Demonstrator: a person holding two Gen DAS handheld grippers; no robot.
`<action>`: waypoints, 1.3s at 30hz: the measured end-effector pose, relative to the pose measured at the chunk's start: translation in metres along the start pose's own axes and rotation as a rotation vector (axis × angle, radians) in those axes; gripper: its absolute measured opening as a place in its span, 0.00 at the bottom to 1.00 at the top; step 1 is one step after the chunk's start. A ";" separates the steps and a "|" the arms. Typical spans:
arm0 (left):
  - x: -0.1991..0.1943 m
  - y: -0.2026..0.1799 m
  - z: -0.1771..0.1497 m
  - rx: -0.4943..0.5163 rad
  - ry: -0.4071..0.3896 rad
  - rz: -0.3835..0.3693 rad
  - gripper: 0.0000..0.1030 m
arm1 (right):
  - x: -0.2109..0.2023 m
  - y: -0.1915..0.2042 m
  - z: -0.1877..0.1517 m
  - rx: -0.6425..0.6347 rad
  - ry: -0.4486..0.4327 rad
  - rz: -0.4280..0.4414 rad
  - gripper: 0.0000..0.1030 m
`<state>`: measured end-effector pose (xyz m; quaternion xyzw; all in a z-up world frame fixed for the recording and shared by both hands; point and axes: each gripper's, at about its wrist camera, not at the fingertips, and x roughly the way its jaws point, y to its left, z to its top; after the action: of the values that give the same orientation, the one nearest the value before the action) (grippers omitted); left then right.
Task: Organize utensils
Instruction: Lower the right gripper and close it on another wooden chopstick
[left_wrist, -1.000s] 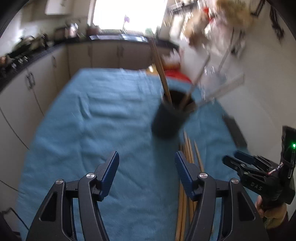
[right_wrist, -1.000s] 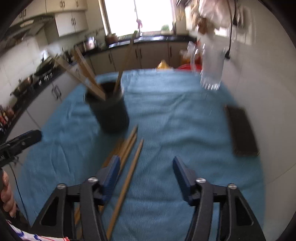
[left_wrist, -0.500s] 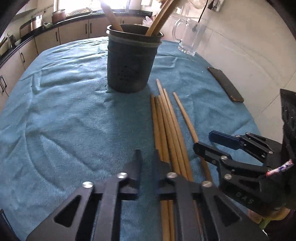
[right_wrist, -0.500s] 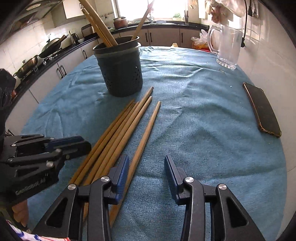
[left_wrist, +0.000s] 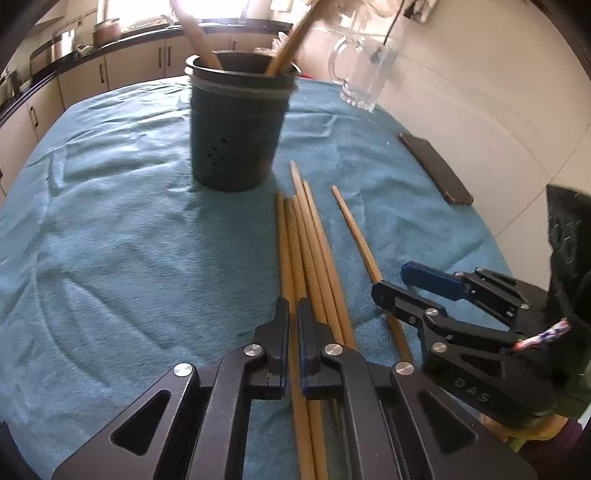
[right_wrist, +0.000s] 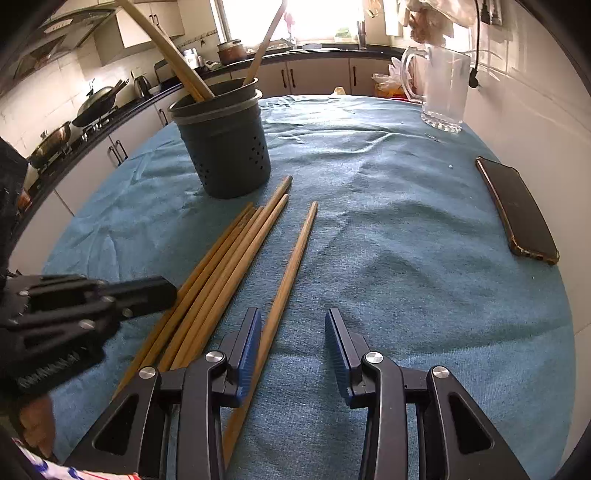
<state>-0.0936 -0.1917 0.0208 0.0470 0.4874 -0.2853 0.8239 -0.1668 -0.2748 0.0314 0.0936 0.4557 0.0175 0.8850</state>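
Left claw (left_wrist: 292, 314) clamped on one chopstick (left_wrist: 286, 258), lone chopstick (right_wrist: 291, 266) inside half-open right claw (right_wrist: 293, 325), pads apart, holder (right_wrist: 225, 147) sticks cropped.

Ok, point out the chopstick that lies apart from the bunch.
The single chopstick on the towel, right of the bundle, a strip of cloth between them; it runs between the right claw fingers.

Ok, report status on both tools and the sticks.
Left tool shut on one wooden stick in the bundle. Right tool open, single stick between its jaws. Holder ahead, nothing blocking.
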 end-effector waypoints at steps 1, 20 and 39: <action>0.001 -0.001 0.000 0.004 -0.008 0.004 0.04 | -0.001 -0.001 0.000 0.003 -0.001 0.001 0.38; 0.015 -0.011 0.017 0.045 -0.009 0.077 0.04 | -0.004 -0.007 -0.005 0.018 -0.026 0.011 0.38; -0.025 0.046 -0.022 -0.076 0.043 0.119 0.04 | -0.024 -0.034 -0.023 0.080 0.032 -0.020 0.08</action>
<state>-0.0963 -0.1350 0.0205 0.0506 0.5117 -0.2158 0.8301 -0.2015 -0.3079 0.0312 0.1240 0.4712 -0.0083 0.8732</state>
